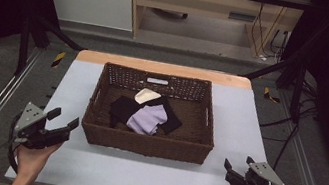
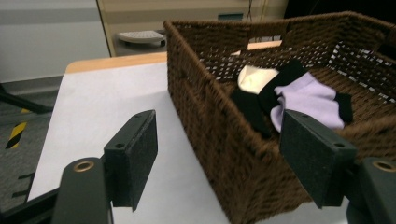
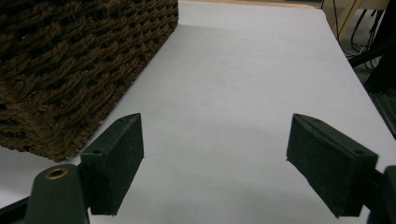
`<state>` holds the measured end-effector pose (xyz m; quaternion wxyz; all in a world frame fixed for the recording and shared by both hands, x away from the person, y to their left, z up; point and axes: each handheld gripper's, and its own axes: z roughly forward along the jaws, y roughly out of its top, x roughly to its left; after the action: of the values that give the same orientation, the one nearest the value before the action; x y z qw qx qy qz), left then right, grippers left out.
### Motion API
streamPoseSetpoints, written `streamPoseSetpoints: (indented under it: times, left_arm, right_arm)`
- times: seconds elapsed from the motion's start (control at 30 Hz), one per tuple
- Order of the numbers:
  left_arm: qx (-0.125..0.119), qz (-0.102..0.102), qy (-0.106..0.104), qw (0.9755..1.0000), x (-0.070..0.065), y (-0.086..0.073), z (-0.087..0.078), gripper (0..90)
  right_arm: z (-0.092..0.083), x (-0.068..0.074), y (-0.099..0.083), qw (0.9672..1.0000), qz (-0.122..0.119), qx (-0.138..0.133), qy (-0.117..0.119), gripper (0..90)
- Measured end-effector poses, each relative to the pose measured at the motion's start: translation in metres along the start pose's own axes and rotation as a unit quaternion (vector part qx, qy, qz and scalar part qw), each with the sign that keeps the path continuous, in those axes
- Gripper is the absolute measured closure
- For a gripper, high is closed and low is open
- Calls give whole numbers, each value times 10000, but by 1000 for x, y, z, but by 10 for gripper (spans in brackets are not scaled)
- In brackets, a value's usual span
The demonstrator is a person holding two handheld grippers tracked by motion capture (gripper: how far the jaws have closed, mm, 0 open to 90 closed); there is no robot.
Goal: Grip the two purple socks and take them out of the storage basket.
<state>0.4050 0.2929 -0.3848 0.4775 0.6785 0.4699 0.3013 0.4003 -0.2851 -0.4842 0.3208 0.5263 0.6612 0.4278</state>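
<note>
Both grippers' jaws gape empty over white table [image 1: 148, 176] holding wicker basket [image 1: 144, 142], wooden cabinet [image 1: 208, 3] beyond.

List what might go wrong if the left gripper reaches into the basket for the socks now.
1. The lilac sock lies on top of the black sock in the brown woven wicker basket; one pinch may lift both, or a cream-toed one too.
2. The open left gripper sits low beside the basket's near left corner; going straight in could catch the wall and push the basket across the white table.
</note>
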Motion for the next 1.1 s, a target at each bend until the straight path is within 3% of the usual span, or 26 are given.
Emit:
streamPoseSetpoints:
  times: [0.33, 0.37, 0.63, 1.1]
  left_arm:
    - [-137, 82, -207, 9997, -14, 31, 13, 284]
    - [-143, 88, -309, 9994, -17, 36, 17, 297]
    - [-117, 264, -416, 9987, -32, 52, 37, 336]
    - [-71, 439, -555, 9975, -51, 72, 69, 399]
  right_arm:
    - [1, 0, 0, 10000, -2, 49, -23, 184]
    - [1, 0, 0, 10000, -3, 51, -26, 184]
    - [4, 1, 1, 9997, -20, 230, -67, 178]
    - [3, 2, 1, 9998, -69, 182, -100, 189]
